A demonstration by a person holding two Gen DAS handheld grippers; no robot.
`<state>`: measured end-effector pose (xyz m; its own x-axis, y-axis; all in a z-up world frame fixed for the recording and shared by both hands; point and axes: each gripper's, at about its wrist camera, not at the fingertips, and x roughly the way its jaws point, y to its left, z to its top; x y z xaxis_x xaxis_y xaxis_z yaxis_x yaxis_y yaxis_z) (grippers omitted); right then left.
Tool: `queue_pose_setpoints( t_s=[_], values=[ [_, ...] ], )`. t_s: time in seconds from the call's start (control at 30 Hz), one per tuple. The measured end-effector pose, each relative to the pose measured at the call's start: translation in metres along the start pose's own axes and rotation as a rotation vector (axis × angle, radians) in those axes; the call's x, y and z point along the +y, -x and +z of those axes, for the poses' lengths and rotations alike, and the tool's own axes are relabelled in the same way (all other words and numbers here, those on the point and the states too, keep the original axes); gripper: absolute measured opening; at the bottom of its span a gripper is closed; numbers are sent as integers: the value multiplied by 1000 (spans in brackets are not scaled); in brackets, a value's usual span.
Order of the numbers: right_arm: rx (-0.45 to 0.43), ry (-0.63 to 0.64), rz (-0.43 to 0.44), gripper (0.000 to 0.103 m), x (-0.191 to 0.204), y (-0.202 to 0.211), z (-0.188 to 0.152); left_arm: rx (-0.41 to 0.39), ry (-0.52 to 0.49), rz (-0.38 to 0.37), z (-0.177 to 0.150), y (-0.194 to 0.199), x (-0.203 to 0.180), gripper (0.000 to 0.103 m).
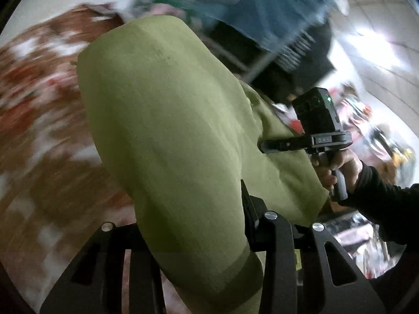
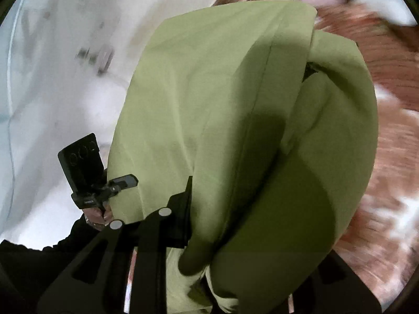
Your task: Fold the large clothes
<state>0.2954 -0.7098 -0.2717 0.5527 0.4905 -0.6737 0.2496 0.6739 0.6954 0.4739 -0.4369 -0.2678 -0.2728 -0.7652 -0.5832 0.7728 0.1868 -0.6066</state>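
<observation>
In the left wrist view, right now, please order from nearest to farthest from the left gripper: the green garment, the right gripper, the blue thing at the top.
1. green garment: between the fingers of the left gripper, centre.
2. right gripper: right side, also on the cloth.
3. blue thing: top, blurred background.

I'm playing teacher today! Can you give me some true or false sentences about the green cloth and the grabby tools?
1. The garment is green. True.
2. The left gripper has the garment between its fingers. True.
3. The right gripper holds nothing. False: green fabric is clamped in it too.
4. The surface behind is plain blue. False: it is blurred brown, red and white.
5. A hand in a dark sleeve holds the other tool's handle. True.
</observation>
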Motion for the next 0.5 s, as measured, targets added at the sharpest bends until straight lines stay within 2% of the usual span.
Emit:
queue_pose_setpoints(
  t_s=[0.13,0.23,0.3,0.37,0.47,0.5],
  values=[
    [-132,-79,-153,22,-57,115,-7,47,-95,-162,50,-106,-59,35],
    [-209,-145,-231,22,-77,168,-34,87,-163,-248,85,-179,-97,36],
    [-246,-192,-260,22,-104,183,-41,128,-202,-280,106,-232,-116,36],
    [-275,-243,-268,22,-142,183,-51,174,-225,-292,111,-274,-123,36],
    [-279,-288,-267,22,-193,158,-63,251,-232,-283,101,-330,-112,36],
    [-265,-309,-262,22,-221,138,-68,284,-224,-269,96,-351,-100,36]
  ],
)
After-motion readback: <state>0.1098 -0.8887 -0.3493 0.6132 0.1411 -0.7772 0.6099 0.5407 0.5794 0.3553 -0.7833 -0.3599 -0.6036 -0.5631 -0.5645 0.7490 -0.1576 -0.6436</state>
